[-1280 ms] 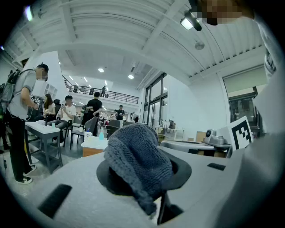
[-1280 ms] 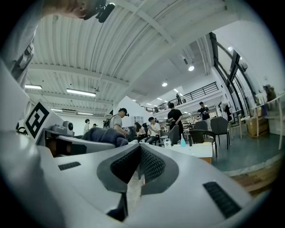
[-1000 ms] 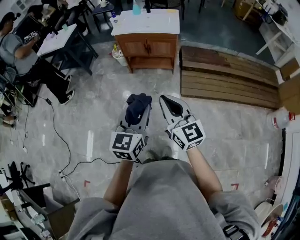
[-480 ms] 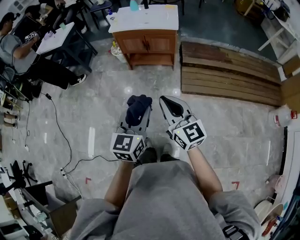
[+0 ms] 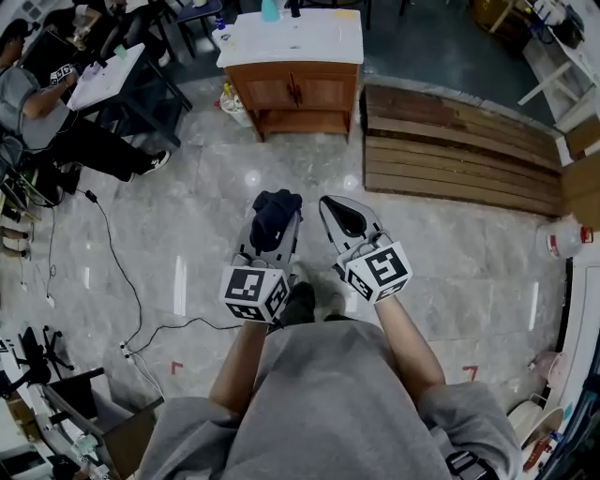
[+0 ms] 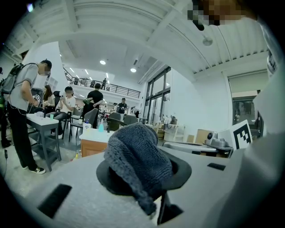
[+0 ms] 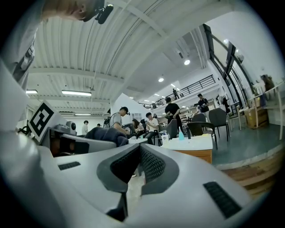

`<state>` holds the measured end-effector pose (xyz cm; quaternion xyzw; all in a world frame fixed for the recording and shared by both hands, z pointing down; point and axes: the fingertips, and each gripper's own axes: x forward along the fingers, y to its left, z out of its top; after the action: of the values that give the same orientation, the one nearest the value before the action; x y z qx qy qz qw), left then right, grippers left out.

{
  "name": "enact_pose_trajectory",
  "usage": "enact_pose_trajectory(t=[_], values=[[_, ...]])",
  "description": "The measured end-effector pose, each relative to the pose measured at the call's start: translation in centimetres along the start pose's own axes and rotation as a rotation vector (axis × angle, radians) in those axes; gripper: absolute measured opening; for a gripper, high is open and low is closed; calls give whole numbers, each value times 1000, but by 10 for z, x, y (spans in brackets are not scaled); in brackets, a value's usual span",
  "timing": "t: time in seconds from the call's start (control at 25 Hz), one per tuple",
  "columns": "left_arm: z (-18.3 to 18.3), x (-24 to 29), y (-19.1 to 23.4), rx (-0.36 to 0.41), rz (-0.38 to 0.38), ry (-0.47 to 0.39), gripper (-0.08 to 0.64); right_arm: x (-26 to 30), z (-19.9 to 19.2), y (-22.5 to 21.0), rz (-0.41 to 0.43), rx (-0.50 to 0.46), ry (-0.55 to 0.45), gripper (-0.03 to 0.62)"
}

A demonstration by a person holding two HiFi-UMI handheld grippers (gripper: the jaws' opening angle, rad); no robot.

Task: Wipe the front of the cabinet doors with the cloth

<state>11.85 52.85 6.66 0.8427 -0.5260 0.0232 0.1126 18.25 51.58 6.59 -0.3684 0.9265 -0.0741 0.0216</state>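
Observation:
A small wooden cabinet (image 5: pixel 292 94) with a white top and two brown doors stands far ahead on the grey floor. It also shows in the distance as the cabinet (image 6: pixel 92 146) and cabinet (image 7: pixel 198 153). My left gripper (image 5: pixel 272 214) is held at waist height, shut on a dark blue cloth (image 5: pixel 274 217). The cloth (image 6: pixel 136 160) bulges out over the jaws and hides the tips of the left gripper (image 6: pixel 142 176). My right gripper (image 5: pixel 340 216) is beside it, shut, with nothing between its ribbed pads (image 7: pixel 153 167). Both are well short of the cabinet.
Wooden planks (image 5: pixel 459 155) lie on the floor right of the cabinet. People sit at a table (image 5: pixel 112 75) at the back left. A black cable (image 5: pixel 117 272) snakes over the floor on the left. A blue bottle (image 5: pixel 270 11) stands on the cabinet top.
The person's feet have shifted under the grippers and the floor has slid a little in view. Both grippers keep the same pose and grip.

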Motion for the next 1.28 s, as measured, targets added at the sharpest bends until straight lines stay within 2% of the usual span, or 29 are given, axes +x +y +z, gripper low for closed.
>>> enact_pose_trajectory(t=[0.32,0.72,1.28], values=[[6,31,58,-34,-24,8,104,61,-5,-15,-34,5,30,11],[18,43,119,-79,-70,-5,104,120,-8,-5,-70,-7,79,11],[11,53,159,-133,-87,7,104,153,-26,0,-80,0,147,11]])
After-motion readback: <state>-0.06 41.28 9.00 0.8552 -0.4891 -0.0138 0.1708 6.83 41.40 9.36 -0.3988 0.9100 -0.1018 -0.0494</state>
